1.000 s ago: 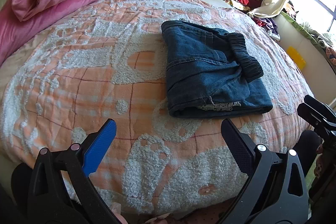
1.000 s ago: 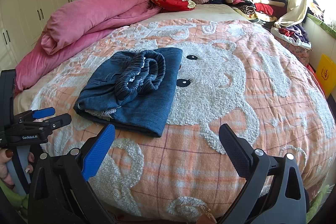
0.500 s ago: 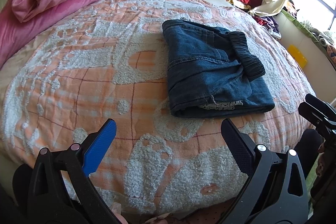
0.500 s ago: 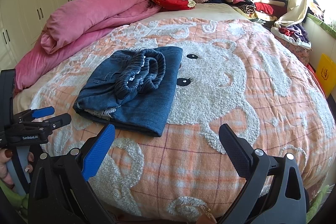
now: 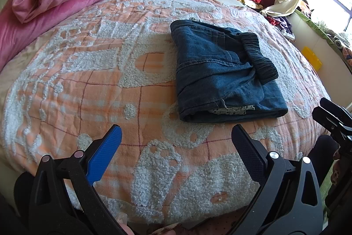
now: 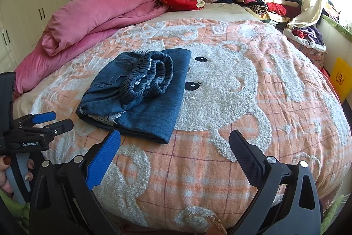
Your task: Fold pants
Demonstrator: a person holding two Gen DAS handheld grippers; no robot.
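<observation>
Left wrist view shows the folded pants [image 5: 224, 78] right of centre on the bed [image 5: 88, 80], with the gathered elastic waistband [image 5: 259, 56] on their right side and a strip of white lace at the near edge. Right wrist view shows the same pants [image 6: 140, 91] left of centre, and here the waistband [image 6: 149, 78] curls open on top, which the other view does not show. Denim is dark blue and soft; the bed cover is orange check with woolly white tufts. Long axis of the bundle runs from the near edge toward the headboard. Left tool [image 5: 176, 144] is wide open and holds nothing. Right tool [image 6: 175, 147] is also wide open and empty. Both hang above the near bed edge, apart from the pants.
</observation>
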